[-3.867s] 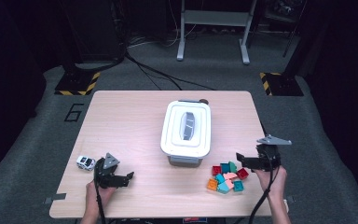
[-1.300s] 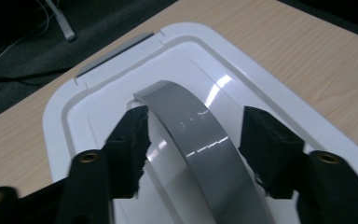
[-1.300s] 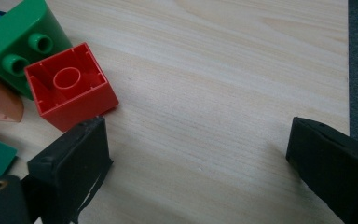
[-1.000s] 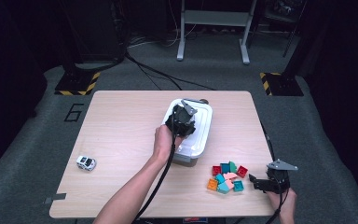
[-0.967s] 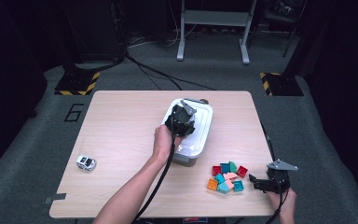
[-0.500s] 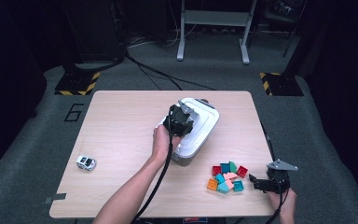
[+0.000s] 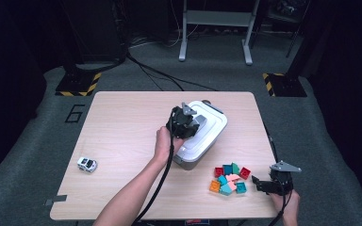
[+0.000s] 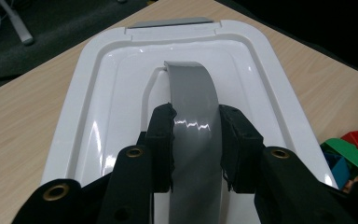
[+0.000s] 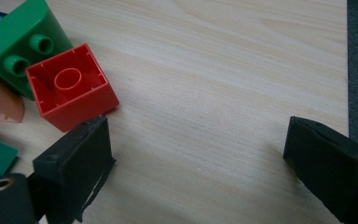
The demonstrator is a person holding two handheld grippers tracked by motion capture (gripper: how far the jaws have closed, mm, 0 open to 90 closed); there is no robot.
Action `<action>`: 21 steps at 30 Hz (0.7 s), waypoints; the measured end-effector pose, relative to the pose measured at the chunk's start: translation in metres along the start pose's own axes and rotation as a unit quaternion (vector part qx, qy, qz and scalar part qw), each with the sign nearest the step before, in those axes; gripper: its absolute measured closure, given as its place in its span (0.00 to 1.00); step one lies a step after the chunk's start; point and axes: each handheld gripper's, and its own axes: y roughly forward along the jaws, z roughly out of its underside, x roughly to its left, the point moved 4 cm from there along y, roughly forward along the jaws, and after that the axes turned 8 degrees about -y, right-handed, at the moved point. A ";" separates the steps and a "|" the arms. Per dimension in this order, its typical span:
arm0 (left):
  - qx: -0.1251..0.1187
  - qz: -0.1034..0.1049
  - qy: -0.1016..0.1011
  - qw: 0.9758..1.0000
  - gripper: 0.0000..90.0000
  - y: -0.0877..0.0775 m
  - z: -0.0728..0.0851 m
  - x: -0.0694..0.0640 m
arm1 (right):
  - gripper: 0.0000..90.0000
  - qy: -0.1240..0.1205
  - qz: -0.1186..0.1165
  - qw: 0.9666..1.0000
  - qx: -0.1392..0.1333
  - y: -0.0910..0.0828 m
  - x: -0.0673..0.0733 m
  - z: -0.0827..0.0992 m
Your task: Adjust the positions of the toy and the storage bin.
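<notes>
The left gripper [image 8: 195,140] has its two black jaws clamped on the grey handle [image 8: 193,116] of a white box lid [image 8: 98,116], one pad pressed against each long edge of the strap. The handle runs straight away from the jaws, down the middle of the lid toward the grey latch [image 8: 170,23] at the far end, so the lid's long axis lies in line with the gripper.

In the high view the left gripper [image 7: 185,123] sits on top of the white box [image 7: 207,134], which stands near the middle of the table [image 7: 122,127]. The box is skewed on the tabletop: its long axis runs from the near left corner to the far right one, with the far end pointing toward the table's back right corner. The person's left forearm [image 7: 136,193] comes up from the bottom edge at a slant, and the left hand [image 7: 163,143] is wrapped round the gripper's body at the box's near left side, its cable trailing back along the arm.

The right gripper [image 9: 200,154] rests low over bare wood, jaws spread wide with nothing between them. One jaw stands just beside a red brick [image 9: 72,86] lying hollow side up; a green brick [image 9: 18,42] touches that one. In the high view the right gripper [image 7: 264,184] lies at the table's near right corner, held by the right hand [image 7: 286,207], jaws aimed at the pile of coloured bricks [image 7: 228,178] just in front of the box. A small toy car [image 7: 87,164] stands well apart at the near left.
</notes>
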 end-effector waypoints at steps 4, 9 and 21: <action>-0.001 0.018 0.011 1.000 0.75 0.001 0.001 -0.006 | 0.08 0.001 0.000 1.000 -0.001 0.000 0.000 0.000; 0.002 0.047 0.033 0.998 0.75 0.001 0.001 -0.013 | 0.09 0.000 -0.001 1.000 -0.002 0.000 0.000 0.000; 0.007 0.099 0.050 0.994 0.75 0.003 0.001 -0.024 | 0.09 -0.002 -0.003 1.000 0.002 -0.001 0.000 0.000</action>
